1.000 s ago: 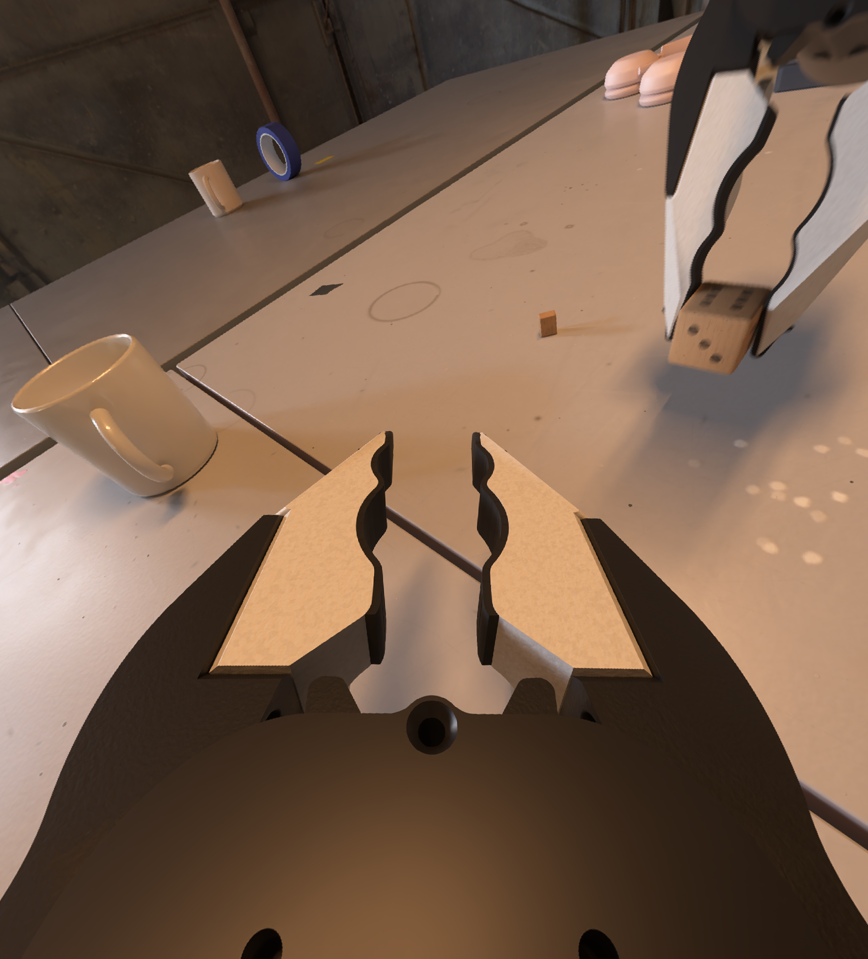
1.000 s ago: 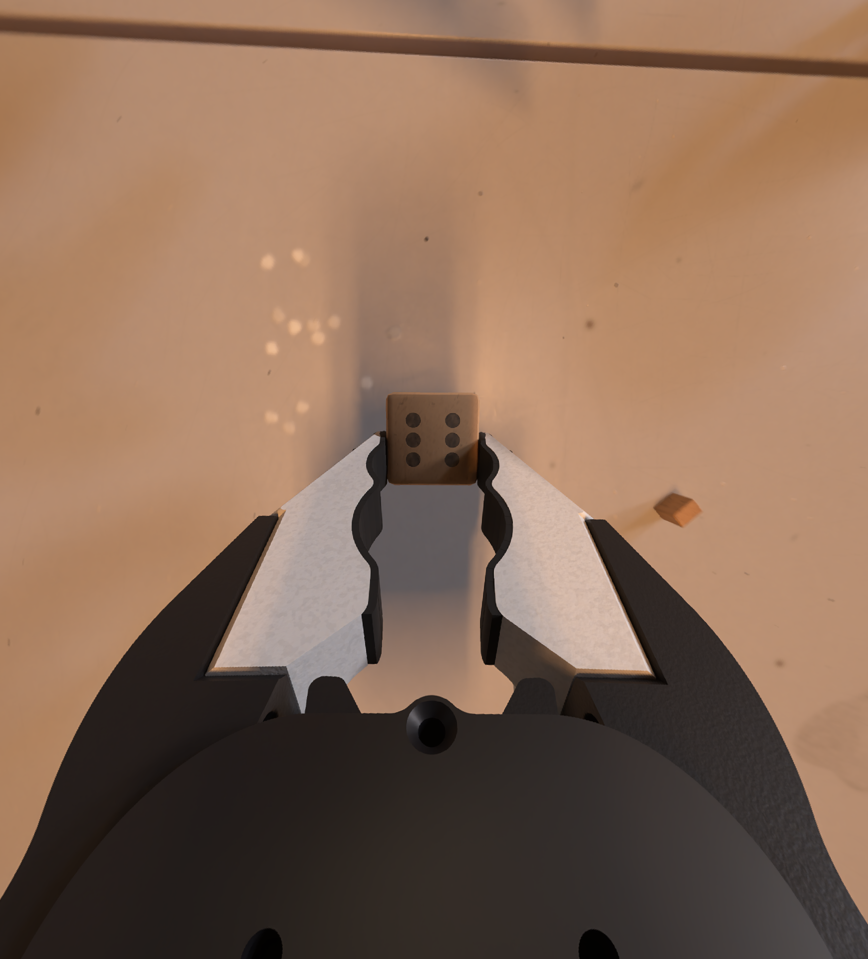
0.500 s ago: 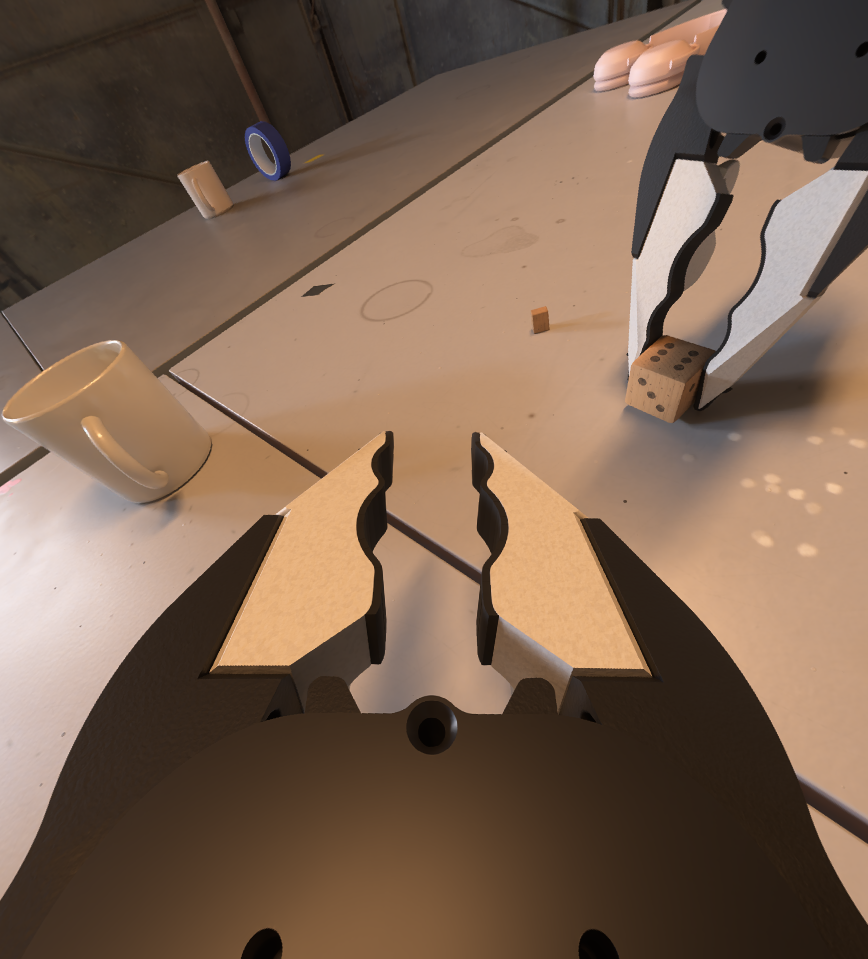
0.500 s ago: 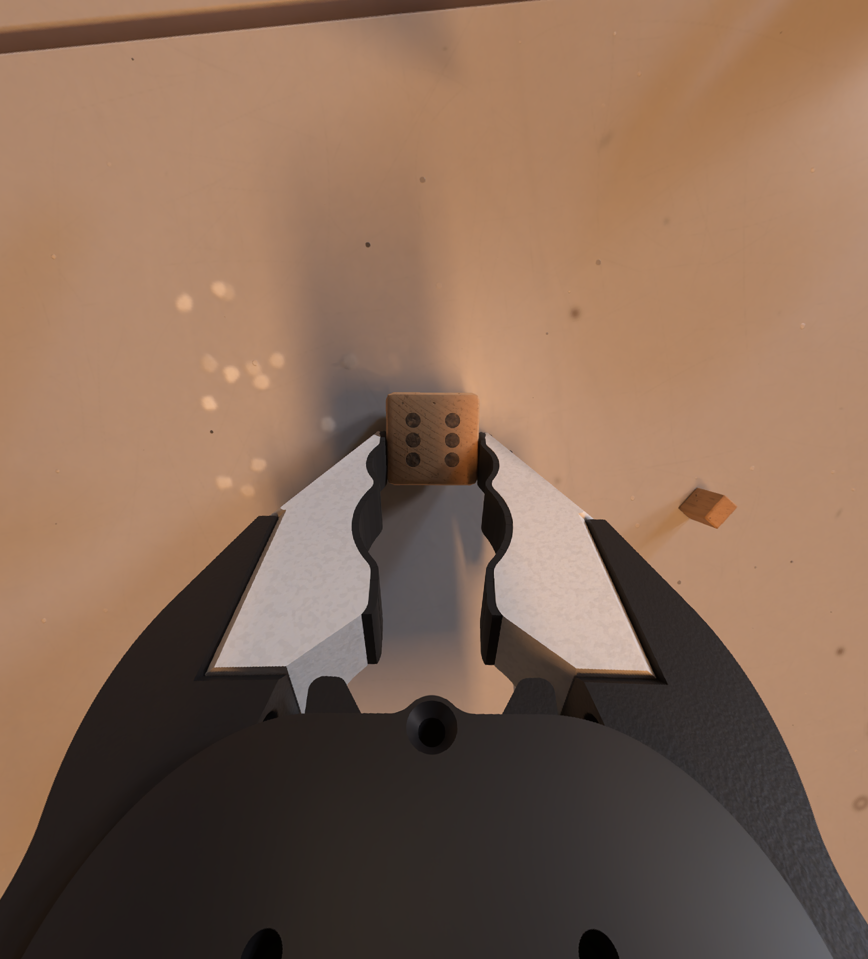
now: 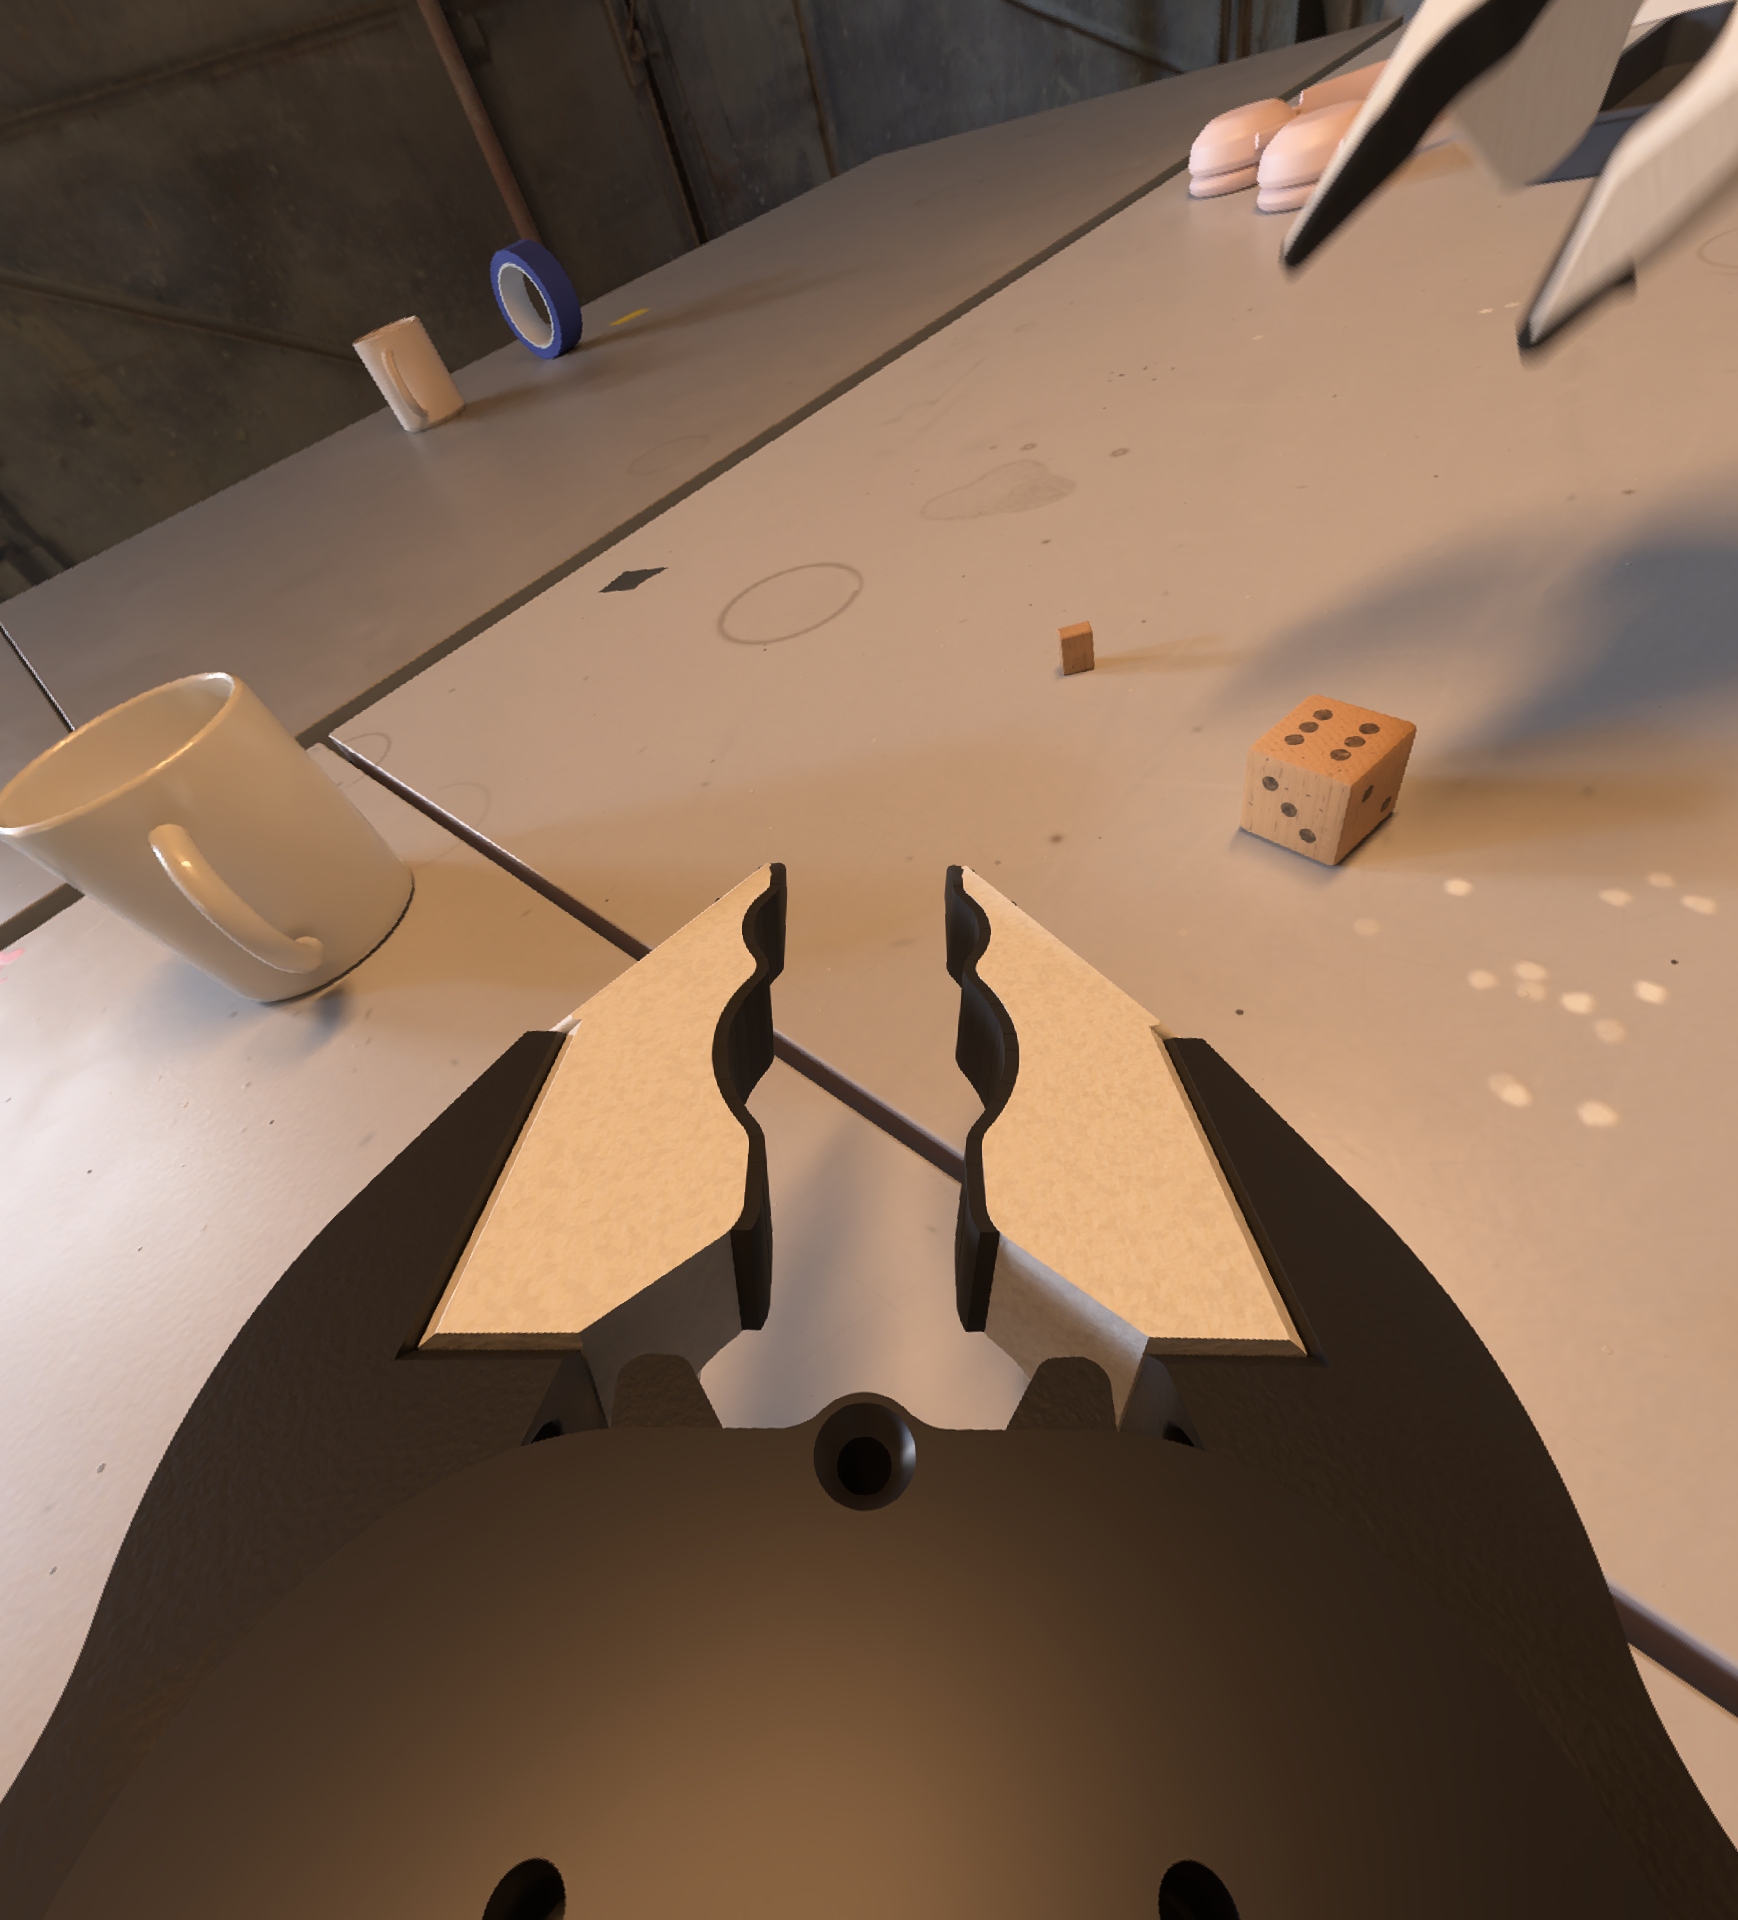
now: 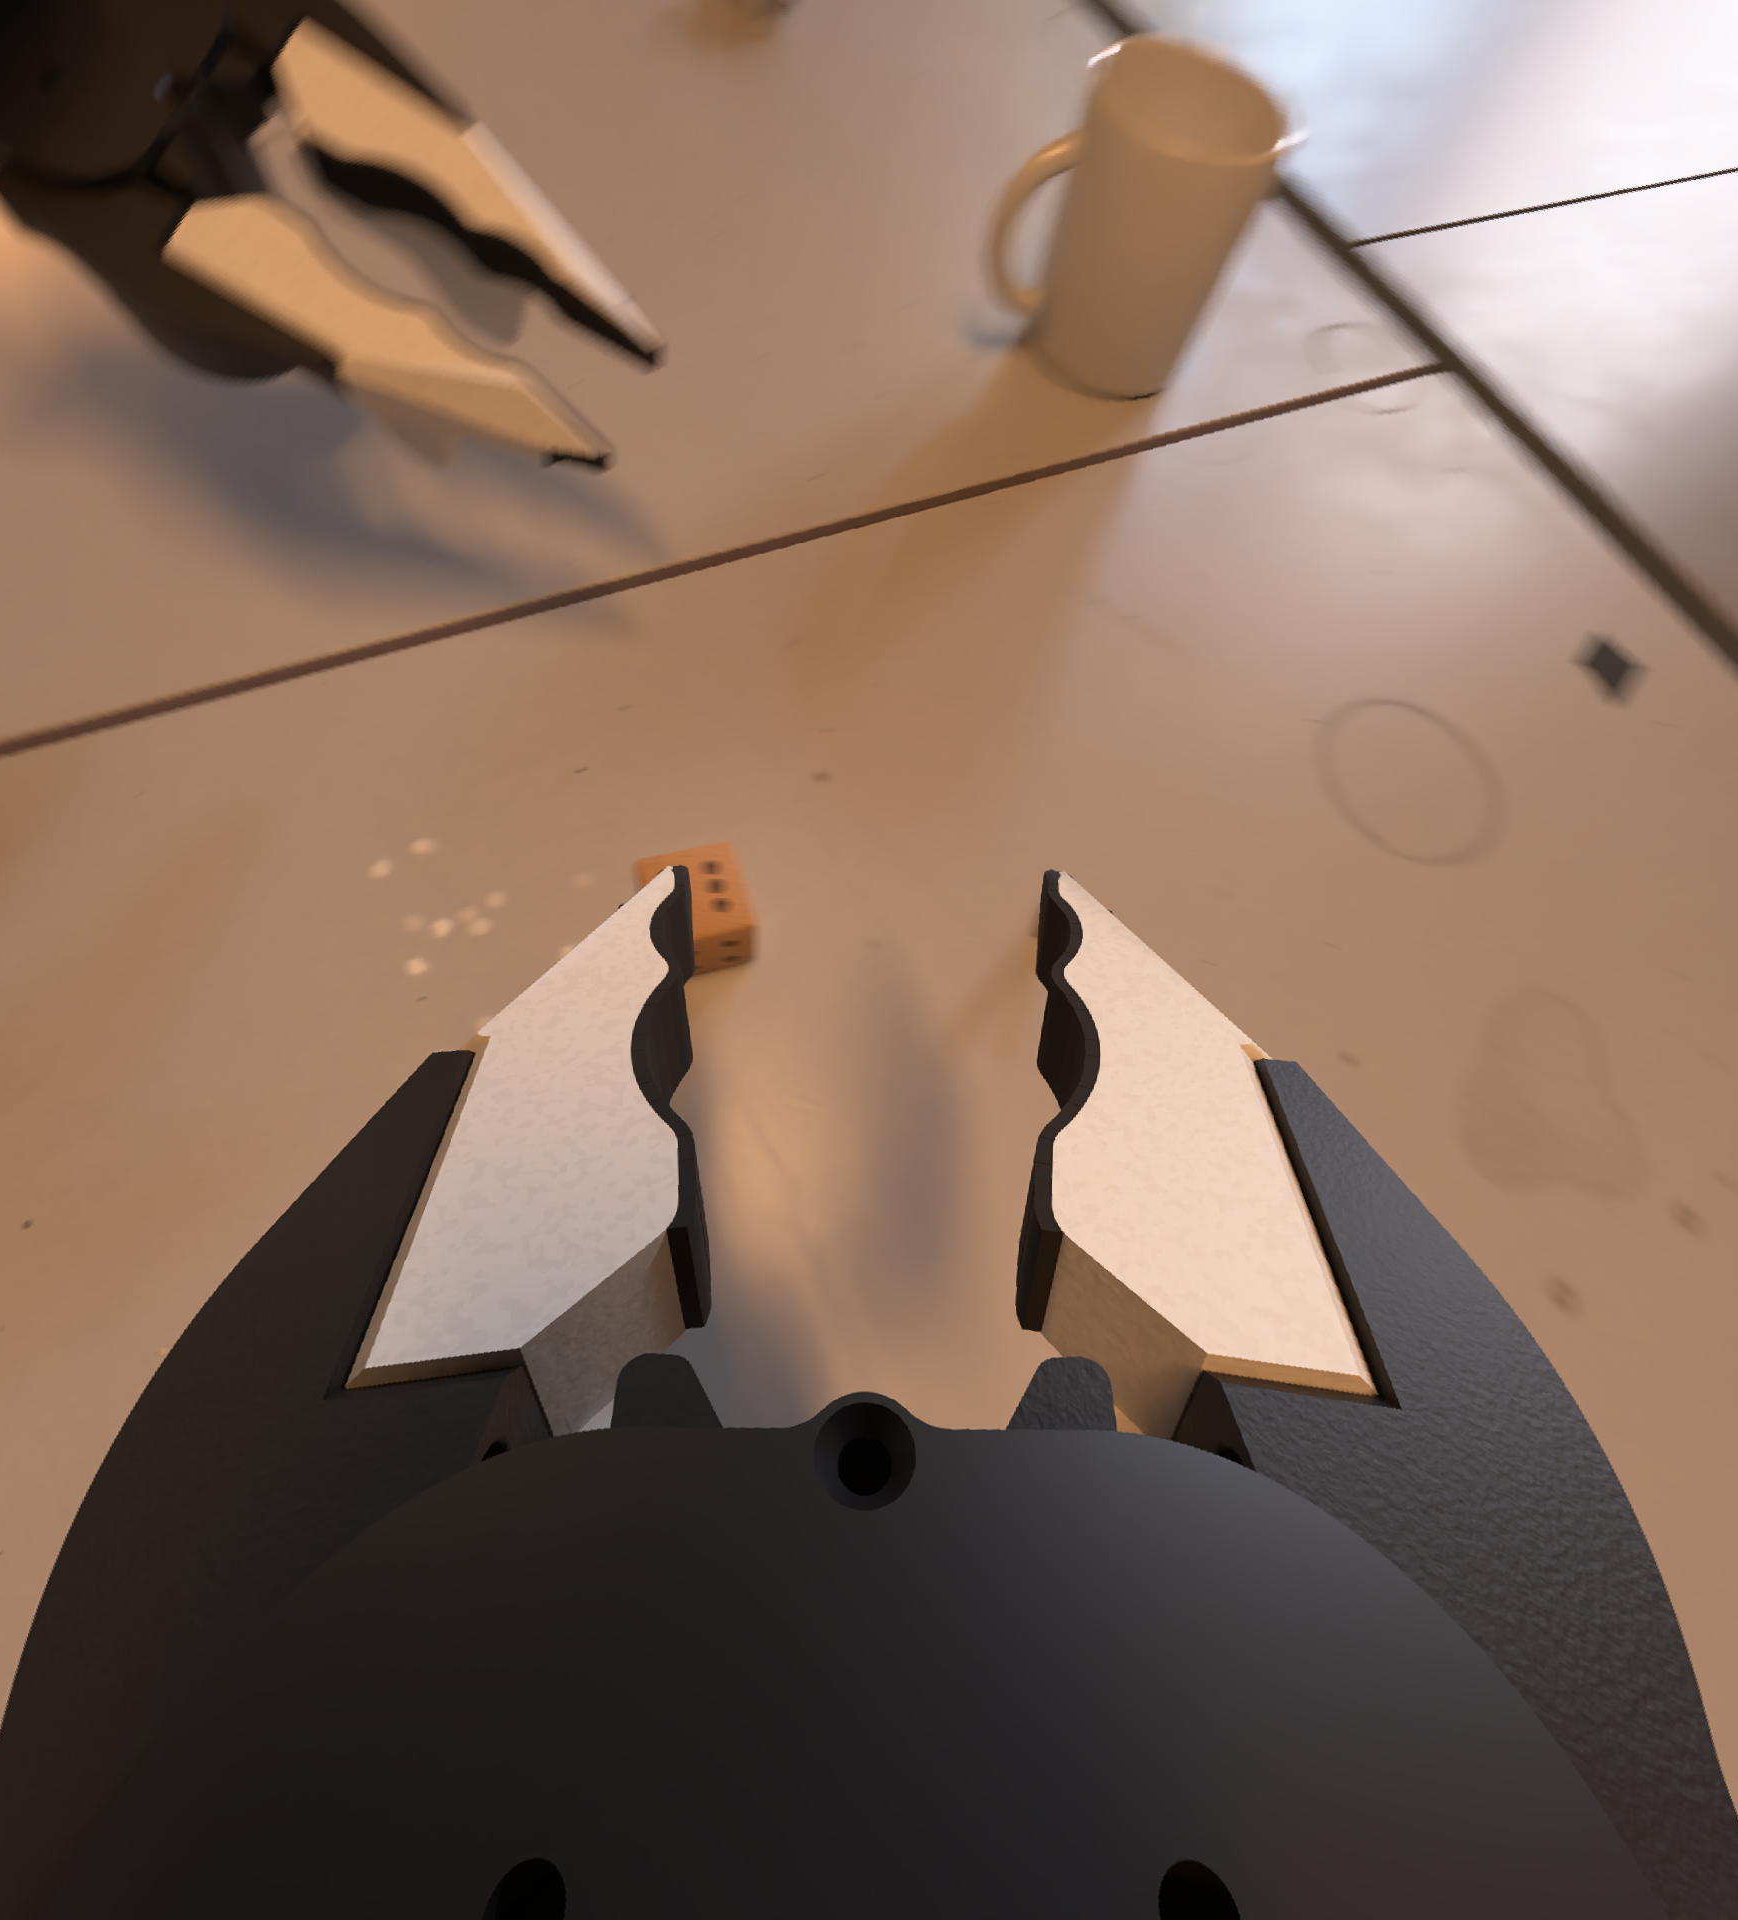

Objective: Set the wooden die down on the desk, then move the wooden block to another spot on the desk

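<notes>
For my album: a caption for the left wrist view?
Wooden die rests on grey desk; open left gripper waits nearby.

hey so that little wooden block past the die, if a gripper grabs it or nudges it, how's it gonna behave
The wooden block looks rigid, so it likely won't flex in a grip. It stands upright, thin and far smaller than the wooden die, so a nudge would probably topple or skid it on the smooth desk. Probably very light.

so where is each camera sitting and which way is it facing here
Left wrist view: low over the desk, looking forward past its open left hand-held gripper at the mug, wooden block and wooden die.
Right wrist view: high, angled down between its open right hand-held gripper.
Shared: die, mug, each other's gripper.
</notes>
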Robot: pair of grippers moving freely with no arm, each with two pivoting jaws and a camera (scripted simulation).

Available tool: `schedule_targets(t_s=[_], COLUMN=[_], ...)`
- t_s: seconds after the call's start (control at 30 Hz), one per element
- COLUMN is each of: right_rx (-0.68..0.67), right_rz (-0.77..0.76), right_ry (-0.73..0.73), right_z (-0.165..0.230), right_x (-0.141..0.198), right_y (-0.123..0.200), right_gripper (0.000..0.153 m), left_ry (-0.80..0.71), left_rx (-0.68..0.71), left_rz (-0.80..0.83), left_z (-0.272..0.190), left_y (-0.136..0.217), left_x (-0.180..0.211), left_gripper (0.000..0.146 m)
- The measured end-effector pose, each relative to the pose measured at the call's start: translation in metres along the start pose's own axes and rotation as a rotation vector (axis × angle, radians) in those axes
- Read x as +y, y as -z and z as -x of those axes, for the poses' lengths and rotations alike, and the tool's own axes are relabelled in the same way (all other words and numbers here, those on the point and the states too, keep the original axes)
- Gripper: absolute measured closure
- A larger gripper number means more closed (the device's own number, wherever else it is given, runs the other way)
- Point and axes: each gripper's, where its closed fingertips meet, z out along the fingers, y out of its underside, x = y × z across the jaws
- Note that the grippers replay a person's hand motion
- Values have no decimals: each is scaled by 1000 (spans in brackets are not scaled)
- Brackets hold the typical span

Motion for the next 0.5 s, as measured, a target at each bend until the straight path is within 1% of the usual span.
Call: schedule_targets(t_s=[0.13, 0.2, 0.27, 0.3, 0.37, 0.43, 0.5], right_rx=[170, 262, 335, 354, 372, 392, 422], right_rz=[-57, -70, -87, -93, -105, -105, -92], right_ry=[-95, -110, -145, -174, -244, -306, -340], right_z=[-60, -89, -112, -121, -132, -136, -135], right_x=[-2, 1, 5, 7, 11, 14, 17], right_y=[50, 69, 83, 87, 90, 86, 74], right_gripper=[93, 107, 128, 131, 131, 130, 119], left_ry=[5, 8, 11, 13, 16, 16, 15], left_rx=[-1, -3, -3, -3, -2, -3, -4], left_rz=[0, 3, 9, 12, 18, 21, 22], left_z=[0, 1, 1, 1, 1, 1, 1], left_y=[0, -1, -1, -2, -3, -3, -3], left_x=[0, 1, 3, 4, 5, 6, 6], left_gripper=[115, 115, 115, 115, 115, 115, 115])
